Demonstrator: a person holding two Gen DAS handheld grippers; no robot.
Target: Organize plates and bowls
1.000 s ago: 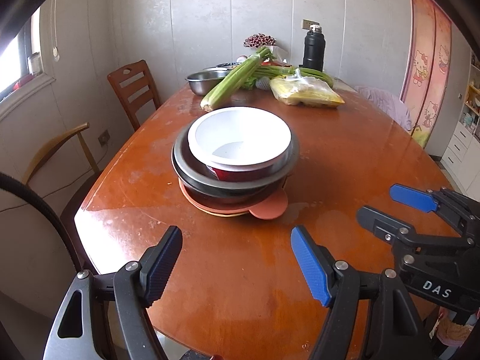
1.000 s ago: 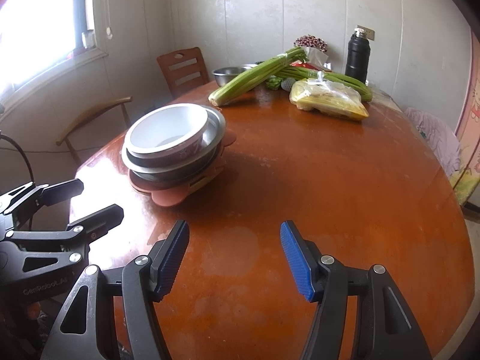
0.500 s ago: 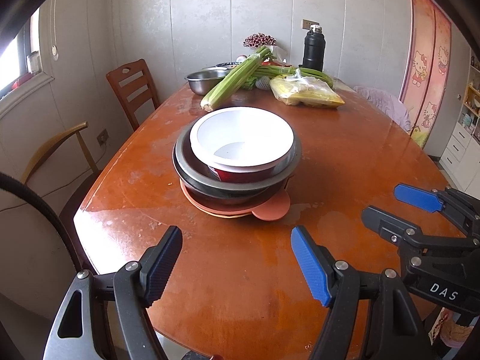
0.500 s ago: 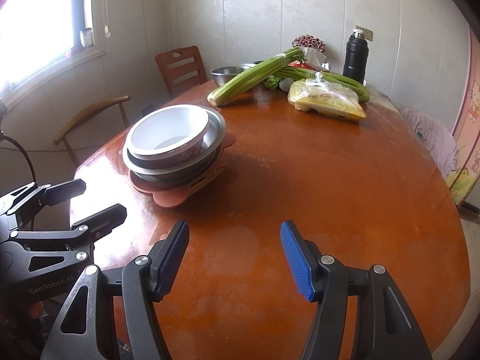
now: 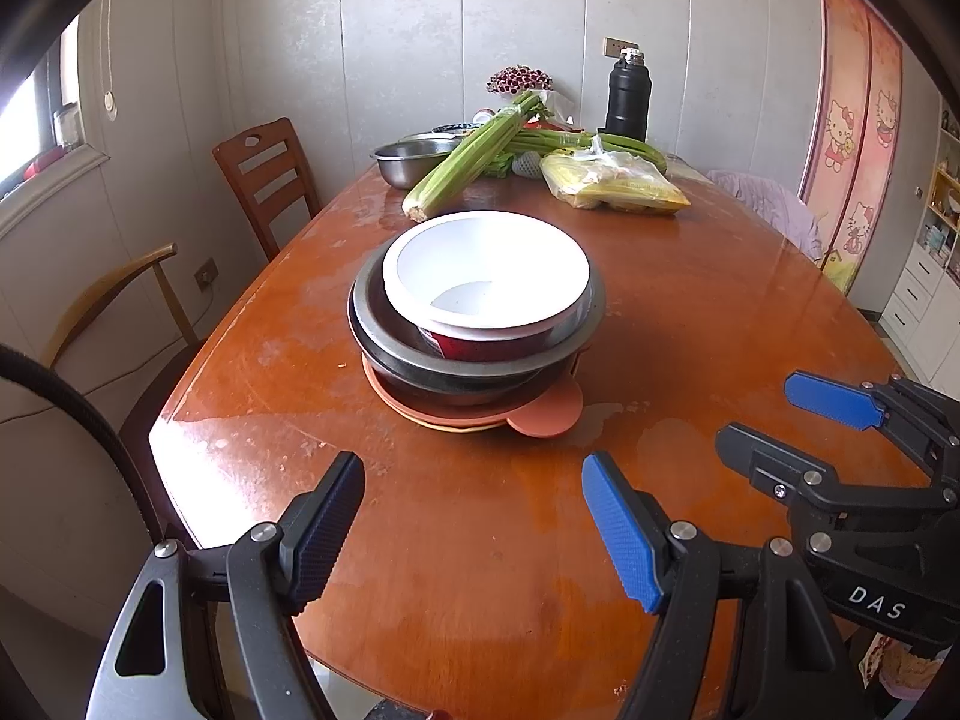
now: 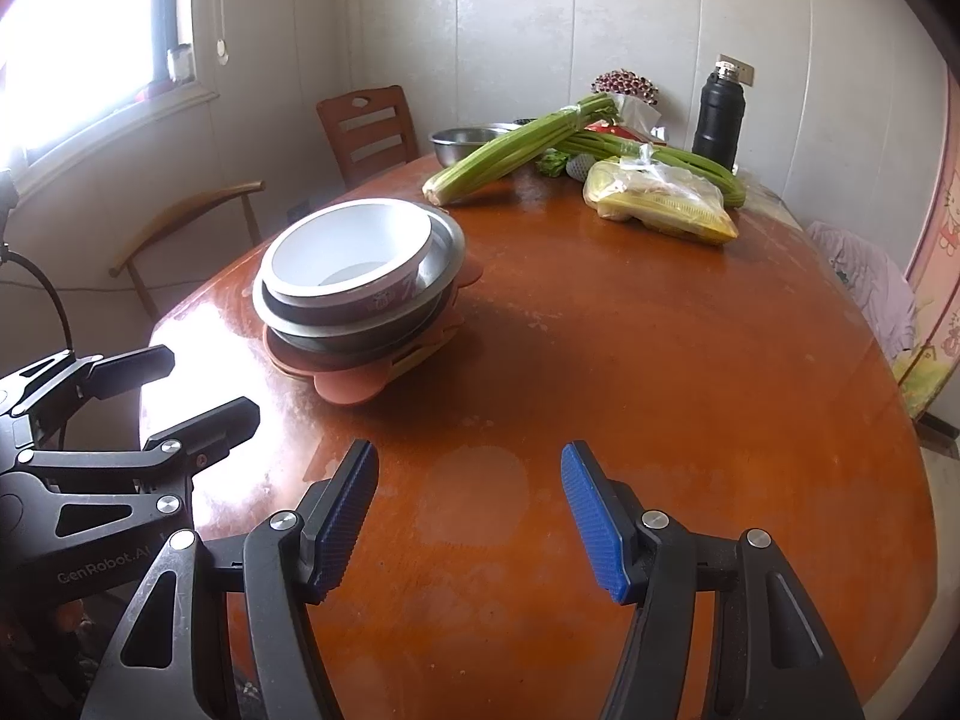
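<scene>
Here, 2 grippers, left gripper point(image 5: 474, 516) and right gripper point(image 6: 471, 516), gape empty near stacked bowls point(image 5: 480, 300).

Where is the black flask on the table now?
In the left wrist view, the black flask stands at the table's far end, right of centre, behind the celery.
</scene>
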